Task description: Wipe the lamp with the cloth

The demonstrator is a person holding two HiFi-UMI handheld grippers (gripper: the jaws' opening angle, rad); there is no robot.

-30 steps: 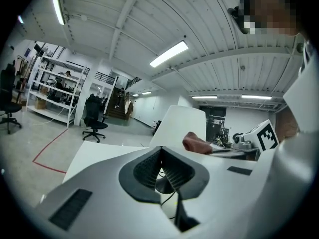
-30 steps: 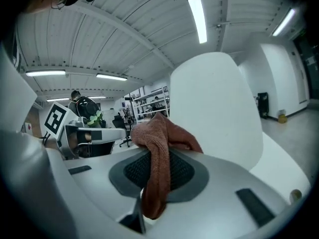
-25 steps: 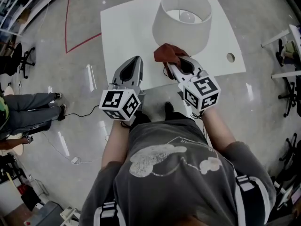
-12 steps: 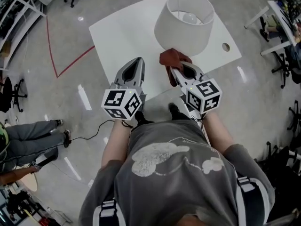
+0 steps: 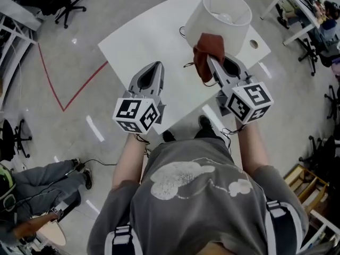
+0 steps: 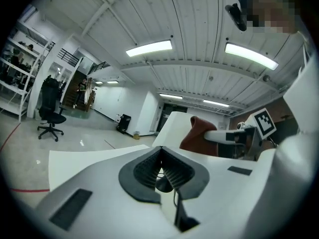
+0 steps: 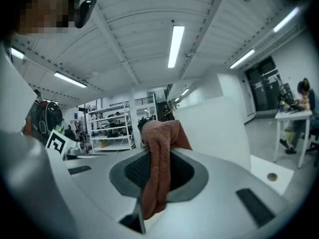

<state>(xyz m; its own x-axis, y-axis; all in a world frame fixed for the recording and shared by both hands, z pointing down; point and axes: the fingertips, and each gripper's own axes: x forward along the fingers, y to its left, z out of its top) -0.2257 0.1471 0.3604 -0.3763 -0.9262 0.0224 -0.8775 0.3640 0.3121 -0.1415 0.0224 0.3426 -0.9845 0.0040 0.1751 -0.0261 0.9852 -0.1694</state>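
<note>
No words, numbers or brand names can be read anywhere. The cube on the left gripper and the cube on the right gripper carry only black-and-white square marker patterns — coded blocks, not letters. The person's grey shirt bears a pale printed figure — no legible lettering in it.

Bunched rust-red cloth hangs just beside the upright white lamp.
</note>
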